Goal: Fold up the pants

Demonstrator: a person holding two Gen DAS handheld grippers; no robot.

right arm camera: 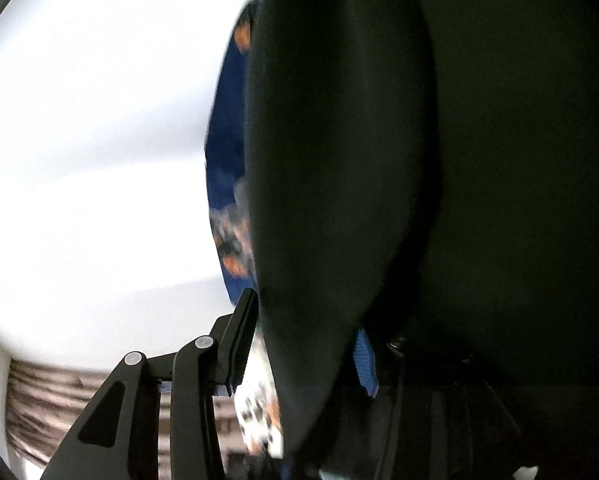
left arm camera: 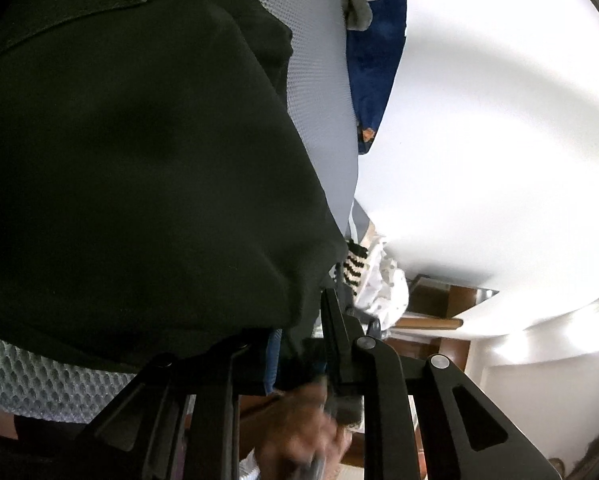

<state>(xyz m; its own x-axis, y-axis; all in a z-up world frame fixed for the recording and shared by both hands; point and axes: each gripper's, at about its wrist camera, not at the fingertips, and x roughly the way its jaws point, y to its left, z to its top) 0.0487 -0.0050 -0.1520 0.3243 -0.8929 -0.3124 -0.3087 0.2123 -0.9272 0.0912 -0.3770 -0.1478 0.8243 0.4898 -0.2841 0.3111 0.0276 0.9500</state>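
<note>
A: From your left wrist camera, the pants (left arm camera: 139, 168) fill everything left of and ahead of your left gripper (left arm camera: 299, 344). Its jaws are together, clamped on the cloth's lower edge. Beyond them you get grey mesh (left arm camera: 319, 92), a blue patterned cloth (left arm camera: 373, 60) and a bright white wall (left arm camera: 499, 140).

B: And the right camera?

A: There the pants (right arm camera: 379, 160) cover the right side, and a dark fold hangs down between the jaws of your right gripper (right arm camera: 303, 340). The jaws stand apart; I can't see the pads pressing on the fold. The mesh doesn't show here, only a blurred sliver of the blue cloth (right arm camera: 225, 140) left of the fold.

B: How are the hands posed?

A: Both grippers point roughly level, tipped slightly down. A hand (left arm camera: 299, 432) shows blurred below the left jaws.

B: What's hard to read?

A: The right gripper's right finger is mostly lost in shadow; only a blue pad (right arm camera: 365, 364) shows. The right view is smeared. The pants' full outline is cut off in both views.
</note>
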